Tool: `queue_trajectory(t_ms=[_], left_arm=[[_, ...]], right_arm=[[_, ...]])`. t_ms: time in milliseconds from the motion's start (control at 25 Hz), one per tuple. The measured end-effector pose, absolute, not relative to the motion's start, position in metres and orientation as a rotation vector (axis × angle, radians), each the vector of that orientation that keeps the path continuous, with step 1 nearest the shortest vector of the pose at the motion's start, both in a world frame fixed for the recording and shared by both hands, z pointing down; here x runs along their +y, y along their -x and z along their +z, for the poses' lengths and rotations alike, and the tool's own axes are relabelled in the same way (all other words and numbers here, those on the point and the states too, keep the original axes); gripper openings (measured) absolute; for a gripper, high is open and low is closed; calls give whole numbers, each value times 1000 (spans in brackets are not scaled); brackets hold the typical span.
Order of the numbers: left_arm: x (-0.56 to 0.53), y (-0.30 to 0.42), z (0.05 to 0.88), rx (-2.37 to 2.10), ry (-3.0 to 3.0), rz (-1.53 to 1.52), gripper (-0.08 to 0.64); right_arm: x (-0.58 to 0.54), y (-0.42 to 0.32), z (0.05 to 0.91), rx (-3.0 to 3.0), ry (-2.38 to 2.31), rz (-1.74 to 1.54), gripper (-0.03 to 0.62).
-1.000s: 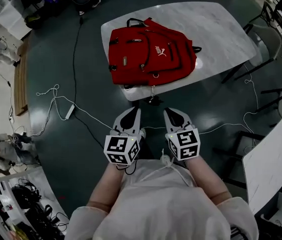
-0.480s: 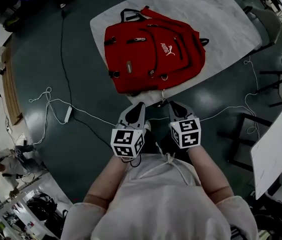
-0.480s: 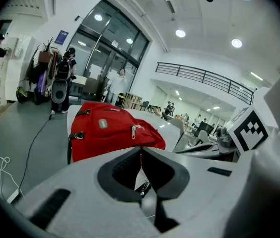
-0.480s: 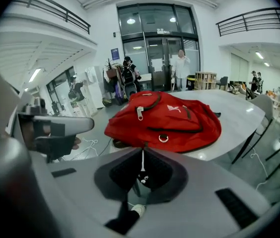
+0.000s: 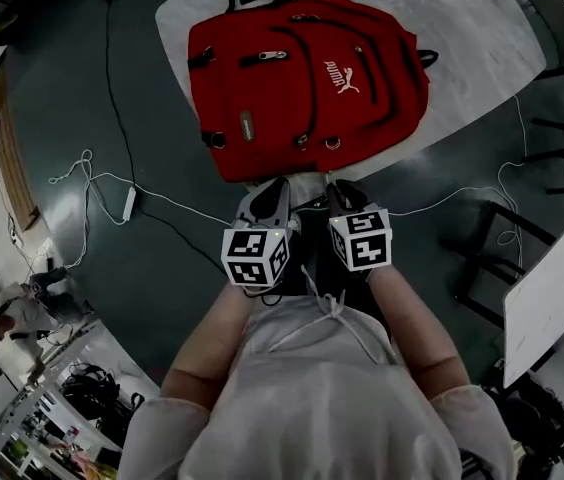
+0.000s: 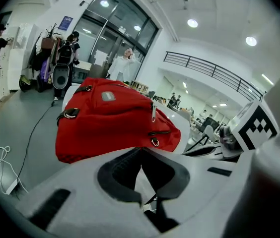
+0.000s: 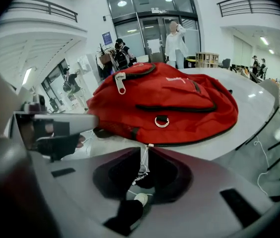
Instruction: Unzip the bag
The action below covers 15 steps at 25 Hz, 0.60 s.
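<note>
Red backpack (image 5: 302, 78) on table (image 5: 462, 28), zipped | left gripper (image 5: 273, 192), right gripper (image 5: 334, 192): both closed, empty, short of bag | risk: with only 1 gripper pulling, unheld bag likely slides with zipper.

One red backpack (image 5: 307, 73), on one white table (image 5: 482, 28). Two grippers just off the table's near edge: one left gripper (image 5: 270, 200), one right gripper (image 5: 340, 196). Two marker cubes (image 5: 256, 256), one on each. On the floor, one power strip (image 5: 129, 204) off the table's left edge.
</note>
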<state>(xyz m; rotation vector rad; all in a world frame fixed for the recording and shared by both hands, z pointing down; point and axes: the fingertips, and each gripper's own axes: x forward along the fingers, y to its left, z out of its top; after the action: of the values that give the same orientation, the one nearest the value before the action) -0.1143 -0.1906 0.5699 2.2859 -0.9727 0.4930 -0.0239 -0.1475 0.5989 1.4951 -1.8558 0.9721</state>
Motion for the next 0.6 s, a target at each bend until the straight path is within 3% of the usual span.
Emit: queue_trajectory(t_ms=[160,280,600], left_arm=[[-201,104,586,-967,-2261,518,21],[-205,97,597,-961,-2246,547,21],[-206,97,621,-973,-2188,647,21]], right_arm=[[-154,25,615,-1836,-1445,1020,37],[-158,34,622,-1850,-1400,1058,89],[-164,32,634,-1761,-1405,1076,65]])
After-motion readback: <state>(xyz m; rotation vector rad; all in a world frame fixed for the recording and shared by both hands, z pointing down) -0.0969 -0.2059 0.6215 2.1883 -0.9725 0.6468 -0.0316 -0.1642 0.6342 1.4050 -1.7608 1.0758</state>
